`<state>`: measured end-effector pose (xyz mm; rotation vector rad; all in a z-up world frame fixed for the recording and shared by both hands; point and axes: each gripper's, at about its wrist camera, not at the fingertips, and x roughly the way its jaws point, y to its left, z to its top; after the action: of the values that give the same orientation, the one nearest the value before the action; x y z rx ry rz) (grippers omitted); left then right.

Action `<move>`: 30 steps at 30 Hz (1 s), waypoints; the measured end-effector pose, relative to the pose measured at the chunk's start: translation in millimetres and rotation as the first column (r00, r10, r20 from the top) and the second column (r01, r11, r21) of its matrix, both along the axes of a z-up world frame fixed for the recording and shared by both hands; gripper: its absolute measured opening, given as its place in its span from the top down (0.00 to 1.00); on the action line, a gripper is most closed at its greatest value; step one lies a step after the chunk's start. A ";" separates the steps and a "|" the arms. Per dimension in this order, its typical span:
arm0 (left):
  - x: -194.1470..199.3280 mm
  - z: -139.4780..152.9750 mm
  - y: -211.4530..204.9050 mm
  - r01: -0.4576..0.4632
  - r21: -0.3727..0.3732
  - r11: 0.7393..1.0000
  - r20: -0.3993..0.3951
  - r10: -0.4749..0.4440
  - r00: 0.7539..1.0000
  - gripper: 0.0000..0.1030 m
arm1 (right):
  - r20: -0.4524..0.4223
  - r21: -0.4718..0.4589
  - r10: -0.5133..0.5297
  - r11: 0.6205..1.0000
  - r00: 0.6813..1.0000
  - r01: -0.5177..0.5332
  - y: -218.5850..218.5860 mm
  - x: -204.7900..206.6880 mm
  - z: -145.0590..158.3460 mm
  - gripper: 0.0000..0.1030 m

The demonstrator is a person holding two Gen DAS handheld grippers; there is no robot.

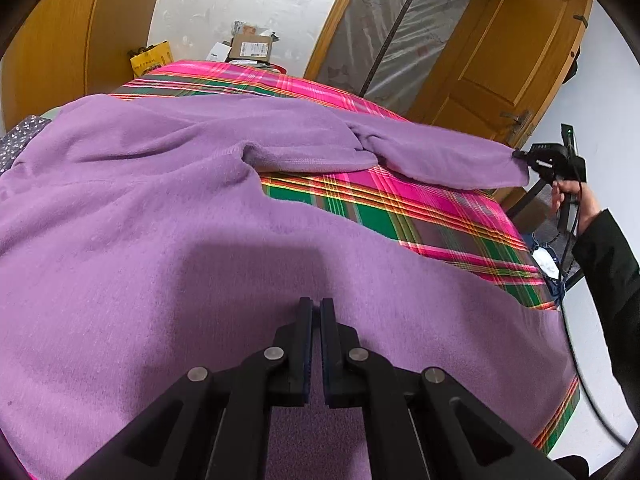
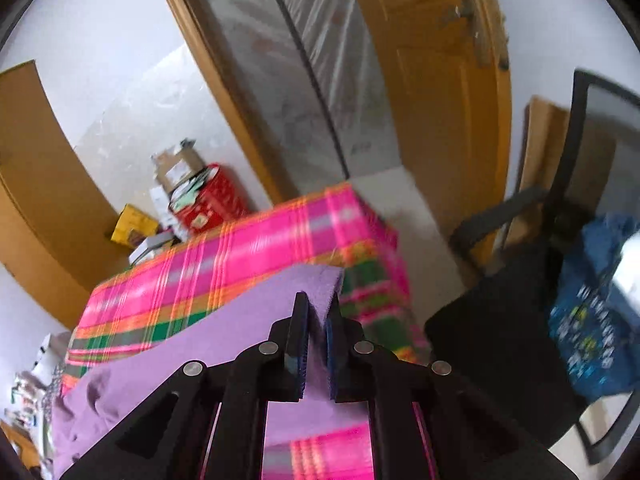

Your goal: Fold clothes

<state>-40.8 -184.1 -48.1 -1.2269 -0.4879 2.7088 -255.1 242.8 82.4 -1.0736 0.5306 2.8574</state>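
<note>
Both sets of jaws stand close together: the left gripper (image 1: 316, 304) has its fingers nearly touching above the purple cloth, with only a thin slit between them and nothing seen caught there, while the right gripper (image 2: 318, 300) is clamped on the end of a purple sleeve (image 2: 280, 292), the cloth pinched between its blue pads

Plaid cloth (image 1: 400, 204) in pink, green and orange covers the table, and it shows bare at the far edge and along the right side. Over most of it lies the purple garment (image 1: 160, 208), a soft fleecy top spread from the near edge back toward the far left corner, with its body bunched in loose folds. One sleeve (image 1: 440, 156) runs out from the body toward the right edge, lifted off the plaid and stretched past the table's side, where the right gripper (image 1: 524, 156) grips its cuff. A hand (image 1: 572, 196) in a dark sleeve holds that gripper's handle just beyond the right edge

Behind the far edge stand stacked boxes (image 1: 252, 46) against a white wall, with a wooden door (image 1: 504, 56) to the right. A black chair (image 2: 520, 320) with blue fabric on it stands off the table's right side; the right wrist view is blurred
</note>
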 end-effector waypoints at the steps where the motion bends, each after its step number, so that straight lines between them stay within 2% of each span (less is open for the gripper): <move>1: -0.2 0.0 0.0 -0.001 0.000 1.000 0.000 0.001 1.000 0.97 | -0.004 0.016 -0.010 1.000 1.000 0.010 2.4 -0.8 4.1 0.93; 3: -0.6 0.1 -0.1 -0.002 0.000 1.000 0.001 0.002 1.000 0.97 | 0.013 0.047 -0.021 0.999 1.000 0.020 8.5 -7.8 5.9 0.92; 7: -1.5 0.1 -0.1 -0.005 -0.009 1.000 0.005 0.005 1.000 0.97 | 0.094 0.012 -0.019 1.000 0.995 0.018 21.8 -17.1 -12.7 0.88; 11: -2.1 0.0 0.9 -0.008 -0.020 1.000 0.010 0.008 1.000 0.97 | 0.128 -0.118 -0.012 0.993 0.992 0.027 29.4 -0.3 -46.1 0.64; 12: -2.4 0.2 1.5 -0.009 -0.024 1.000 0.011 0.009 1.000 0.97 | 0.136 -0.146 -0.009 0.989 0.991 0.029 31.9 6.7 -55.9 0.63; 17: -3.7 0.7 4.4 -0.015 -0.043 0.999 0.018 0.016 1.000 0.97 | 0.182 -0.232 0.009 0.972 0.983 0.034 32.3 29.8 -95.4 0.62; 23: -5.1 0.9 8.0 -0.026 -0.065 0.998 0.026 0.028 0.999 0.97 | 0.149 -0.174 0.085 0.983 0.985 -0.058 11.6 30.3 -101.8 0.61; 27: -6.4 0.5 8.9 -0.035 -0.072 0.997 0.031 0.037 0.999 0.96 | 0.151 -0.175 0.070 0.984 0.986 -0.043 12.1 21.3 -103.0 0.61; 29: -7.0 0.2 9.2 -0.038 -0.076 0.996 0.033 0.040 0.999 0.96 | 0.152 -0.181 0.057 0.983 0.987 -0.029 13.6 16.9 -103.4 0.67; 30: -7.4 0.2 9.5 -0.039 -0.078 0.996 0.034 0.042 0.999 0.96 | 0.155 -0.181 0.051 0.983 0.987 -0.023 14.4 14.7 -103.8 0.81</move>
<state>-48.3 -174.7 -47.9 -1.3006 -0.4204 2.7680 -240.3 257.2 -21.4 -1.3381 0.7743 2.7651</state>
